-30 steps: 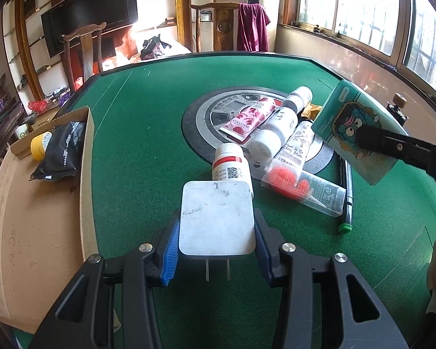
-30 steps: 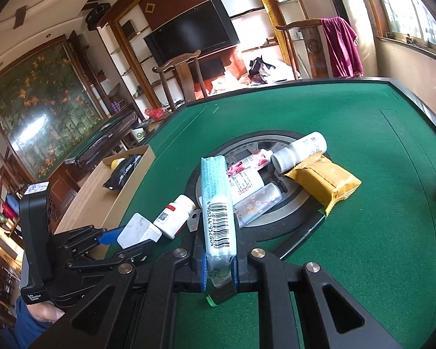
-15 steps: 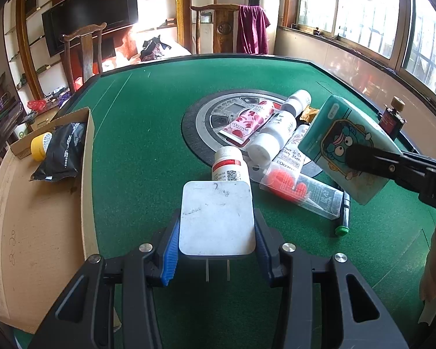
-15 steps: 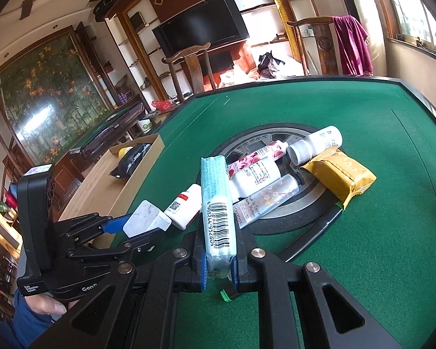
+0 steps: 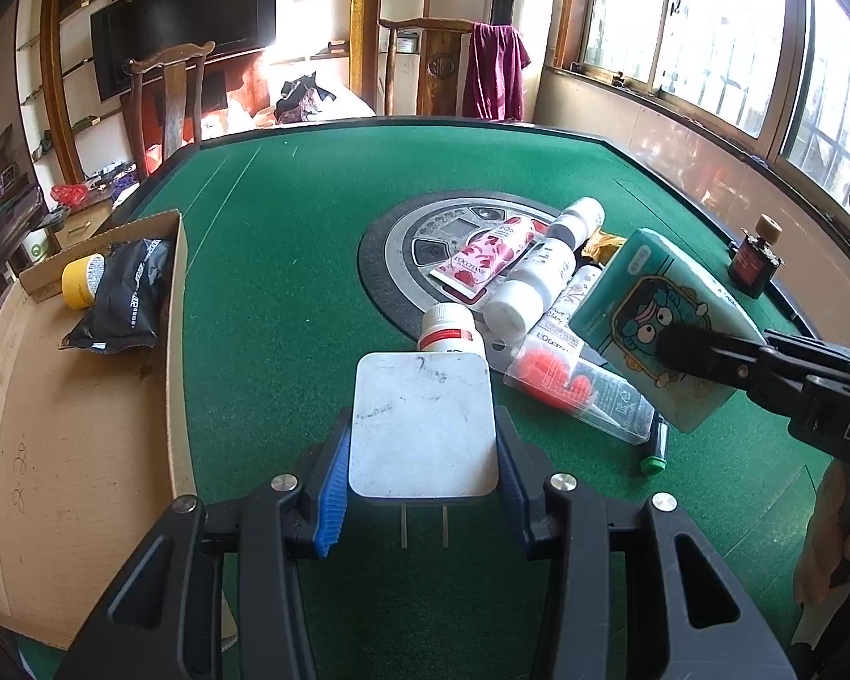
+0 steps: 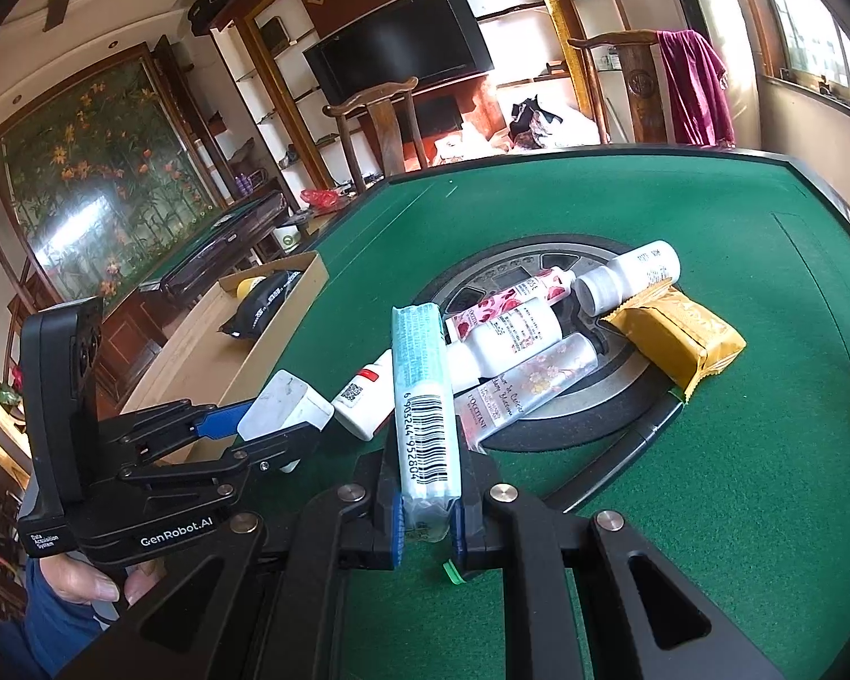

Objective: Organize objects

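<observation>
My left gripper (image 5: 422, 470) is shut on a white plug adapter (image 5: 422, 422), held above the green table (image 5: 289, 260), prongs pointing back toward me. It also shows in the right wrist view (image 6: 280, 413). My right gripper (image 6: 428, 515) is shut on a teal tissue pack (image 6: 425, 402), seen edge-on with its barcode up. The pack also shows in the left wrist view (image 5: 668, 323), right of the adapter. A cardboard box (image 5: 56, 396) lies at the left with a black pouch (image 5: 122, 297) and a yellow jar (image 5: 82, 280) in it.
On the table's round centre plate (image 5: 402, 249) lie a pink tube (image 5: 487, 258), white bottles (image 5: 532, 289), a red-capped white bottle (image 5: 450, 328), a clear tube (image 5: 578, 385), a yellow packet (image 6: 680, 334) and a green-tipped marker (image 5: 654, 447). A small dark bottle (image 5: 756, 258) stands at the right edge.
My right gripper with the tissue pack has moved left and nearer, toward the left gripper. The left gripper has held the adapter almost still.
</observation>
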### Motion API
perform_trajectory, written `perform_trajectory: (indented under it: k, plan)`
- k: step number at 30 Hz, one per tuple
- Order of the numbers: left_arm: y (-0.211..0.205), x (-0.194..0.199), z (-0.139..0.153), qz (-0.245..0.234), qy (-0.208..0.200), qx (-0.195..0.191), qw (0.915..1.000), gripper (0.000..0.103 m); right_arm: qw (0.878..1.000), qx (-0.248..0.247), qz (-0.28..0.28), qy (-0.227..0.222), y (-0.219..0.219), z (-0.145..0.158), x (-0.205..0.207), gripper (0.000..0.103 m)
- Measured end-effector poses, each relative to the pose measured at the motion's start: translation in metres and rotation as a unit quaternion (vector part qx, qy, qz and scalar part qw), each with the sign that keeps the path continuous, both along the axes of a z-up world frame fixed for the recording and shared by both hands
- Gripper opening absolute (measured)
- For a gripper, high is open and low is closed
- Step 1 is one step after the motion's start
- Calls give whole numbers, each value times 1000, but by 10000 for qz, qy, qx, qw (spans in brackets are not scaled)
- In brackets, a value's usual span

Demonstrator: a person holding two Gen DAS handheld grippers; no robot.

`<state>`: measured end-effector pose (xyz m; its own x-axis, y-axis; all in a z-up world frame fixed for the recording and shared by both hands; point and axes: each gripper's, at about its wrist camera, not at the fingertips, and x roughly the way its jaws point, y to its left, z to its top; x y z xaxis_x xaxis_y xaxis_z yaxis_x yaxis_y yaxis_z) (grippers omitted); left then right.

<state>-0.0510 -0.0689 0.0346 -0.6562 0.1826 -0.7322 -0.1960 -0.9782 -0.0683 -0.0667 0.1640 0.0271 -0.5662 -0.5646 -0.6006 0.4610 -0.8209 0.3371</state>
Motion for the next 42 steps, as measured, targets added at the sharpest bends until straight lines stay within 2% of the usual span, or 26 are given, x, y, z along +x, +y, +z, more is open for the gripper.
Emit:
perform_trajectory:
  k: [26,34,42]
  plan:
    - [-13,2,8,90,53,248,9996,44,9999,-42,61,-88,-22,-1,8,13]
    - [-21,3,11,121,70,436,9990,44,9999,-116,35,-101,-32,0,12,13]
    - [-46,11,25,277,112,859,9959,44,10000,-73,12,-57,-50,8,16,13]
